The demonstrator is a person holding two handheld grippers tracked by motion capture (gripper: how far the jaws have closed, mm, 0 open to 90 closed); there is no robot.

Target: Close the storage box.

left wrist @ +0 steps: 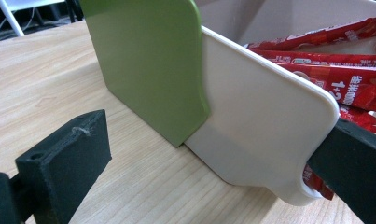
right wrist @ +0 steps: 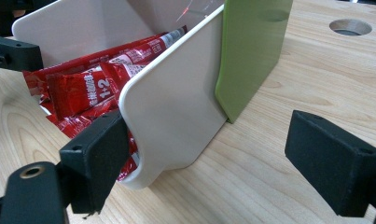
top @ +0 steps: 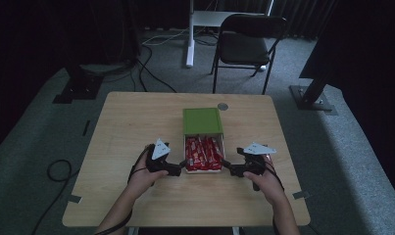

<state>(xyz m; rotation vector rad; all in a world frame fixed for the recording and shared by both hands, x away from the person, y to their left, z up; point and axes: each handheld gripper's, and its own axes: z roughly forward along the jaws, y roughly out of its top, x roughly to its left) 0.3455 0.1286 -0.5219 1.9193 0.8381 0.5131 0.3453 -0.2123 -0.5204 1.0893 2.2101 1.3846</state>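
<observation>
Two grippers are at the drawer (top: 203, 170) now, one at each front corner, on the near half of the bench (top: 136, 122). The drawer is a white tray pulled part-way out of a green sleeve (top: 202, 120), and it is packed with red sachets (top: 203, 152) lying lengthwise. Left gripper (top: 181, 164) sits at the tray's left front corner; in the left gripper view its jaws stand wide apart, one outside on the wood, the other across the rounded front corner of the white side wall (left wrist: 260, 121), up against the sachets (left wrist: 349, 84), so the wall sits between them without being clamped. Right gripper (top: 225, 164) mirrors it at the right front corner; the right gripper view shows its jaws wide too, one jaw tucked against the sachets (right wrist: 83, 93) inside the wall (right wrist: 176, 102), the other well off to the outside over bare bench. Whether the inner jaws actually touch the wall I cannot tell. The sleeve (left wrist: 148, 65) stands upright over the tray's rear half, its green edge (right wrist: 251, 51) overlapping the white wall. A round hole (right wrist: 350, 27) sits in the bench beyond the sleeve. Both of the person's hands grip the handles from below, forearms on the near edge.
</observation>
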